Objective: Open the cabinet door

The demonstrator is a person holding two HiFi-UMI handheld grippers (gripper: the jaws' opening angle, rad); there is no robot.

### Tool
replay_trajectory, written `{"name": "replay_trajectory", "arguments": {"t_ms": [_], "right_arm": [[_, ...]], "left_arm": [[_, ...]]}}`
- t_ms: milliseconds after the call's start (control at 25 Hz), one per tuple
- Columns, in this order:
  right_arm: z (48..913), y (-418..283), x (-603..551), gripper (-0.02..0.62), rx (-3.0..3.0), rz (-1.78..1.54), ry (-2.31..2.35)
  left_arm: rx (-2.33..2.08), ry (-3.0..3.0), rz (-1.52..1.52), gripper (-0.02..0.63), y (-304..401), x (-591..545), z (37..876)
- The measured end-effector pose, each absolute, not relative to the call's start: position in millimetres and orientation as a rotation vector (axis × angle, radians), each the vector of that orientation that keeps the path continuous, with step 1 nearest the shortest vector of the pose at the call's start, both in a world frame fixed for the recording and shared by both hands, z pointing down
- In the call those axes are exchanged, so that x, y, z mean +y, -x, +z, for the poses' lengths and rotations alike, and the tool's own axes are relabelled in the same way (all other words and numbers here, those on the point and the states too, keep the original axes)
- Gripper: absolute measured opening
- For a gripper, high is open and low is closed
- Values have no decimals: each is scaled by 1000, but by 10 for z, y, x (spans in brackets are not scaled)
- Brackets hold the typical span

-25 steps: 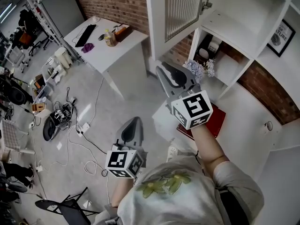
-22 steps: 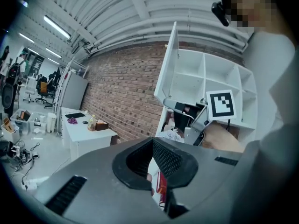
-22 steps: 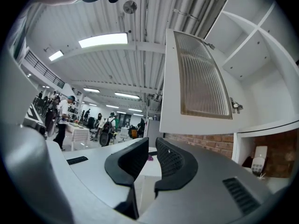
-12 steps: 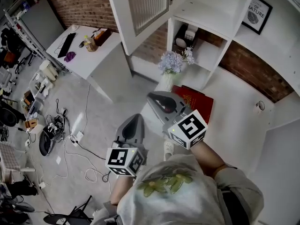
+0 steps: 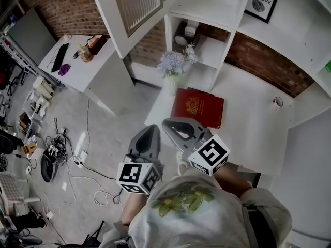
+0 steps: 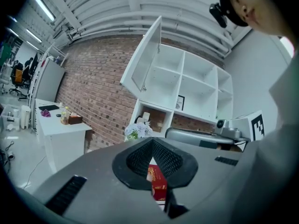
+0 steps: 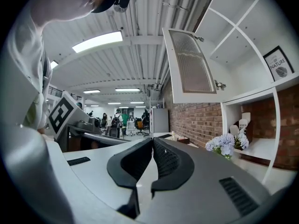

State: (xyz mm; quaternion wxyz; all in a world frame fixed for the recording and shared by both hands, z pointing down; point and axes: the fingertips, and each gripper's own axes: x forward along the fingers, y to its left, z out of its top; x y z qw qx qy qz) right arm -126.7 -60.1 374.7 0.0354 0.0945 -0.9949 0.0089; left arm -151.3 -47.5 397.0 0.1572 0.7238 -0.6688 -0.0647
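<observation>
Overhead, framed print reads "NATURE"; cabinet door open; left tool and right tool closed, empty.

Two grippers, one cabinet door, one red book, one bouquet

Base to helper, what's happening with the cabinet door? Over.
Copy: left gripper and right gripper shut, empty. Open cabinet door overhead. Lower down, flowers and red book, not blocking.

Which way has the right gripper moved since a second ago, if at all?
Yes: the right gripper pulled back from the flowers toward the person, past the red book.
</observation>
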Motion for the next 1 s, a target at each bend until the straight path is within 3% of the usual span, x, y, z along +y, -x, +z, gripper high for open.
{"name": "replay_trajectory", "arguments": {"t_ms": [1000], "right_arm": [[3933,719,-448,28,-3020,89,-446]], "left_arm": [[-1779,-2156,-193,9,1033,-445,4002]]}}
